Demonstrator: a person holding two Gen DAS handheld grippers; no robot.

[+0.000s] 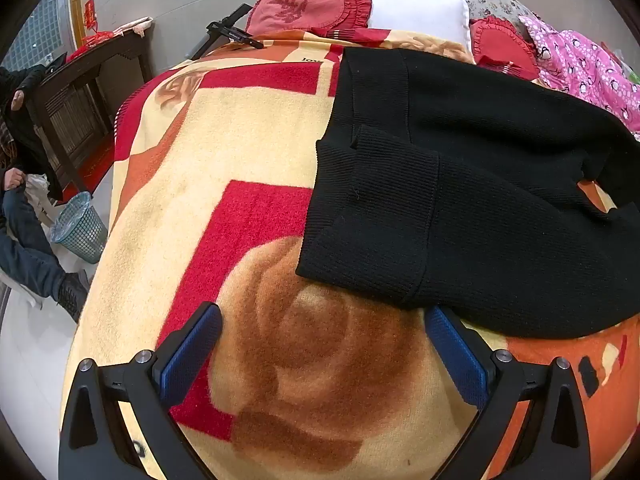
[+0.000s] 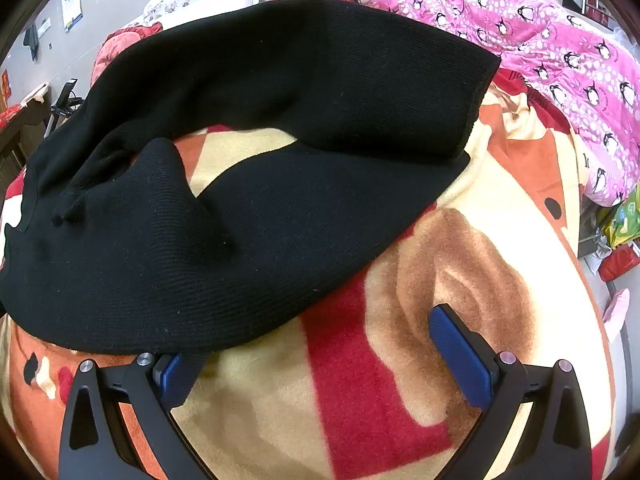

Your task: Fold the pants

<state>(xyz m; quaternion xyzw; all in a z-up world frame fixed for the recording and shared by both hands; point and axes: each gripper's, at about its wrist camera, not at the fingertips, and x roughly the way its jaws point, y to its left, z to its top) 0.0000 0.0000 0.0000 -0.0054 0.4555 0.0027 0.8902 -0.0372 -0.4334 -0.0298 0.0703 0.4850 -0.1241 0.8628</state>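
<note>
Pants (image 2: 248, 208) lie rumpled on the blanket (image 1: 248, 152); both hand-held grippers (image 1: 324, 344) (image 2: 304, 360) are spread wide, empty; blanket pile could be pinched along.

From my seat, the only print I can partly make out is on the blanket (image 1: 248, 152): small dark letters near its far edge in the left wrist view, beginning "lov", the rest cut off by the black pants (image 1: 460, 184). In the right wrist view the same blanket (image 2: 520, 148) shows a dark stroke or two by the pink penguin quilt (image 2: 560, 60), too partial to read. A red hanging (image 1: 89, 13) and a wall poster (image 2: 72, 0) carry marks too small for me to read.
</note>
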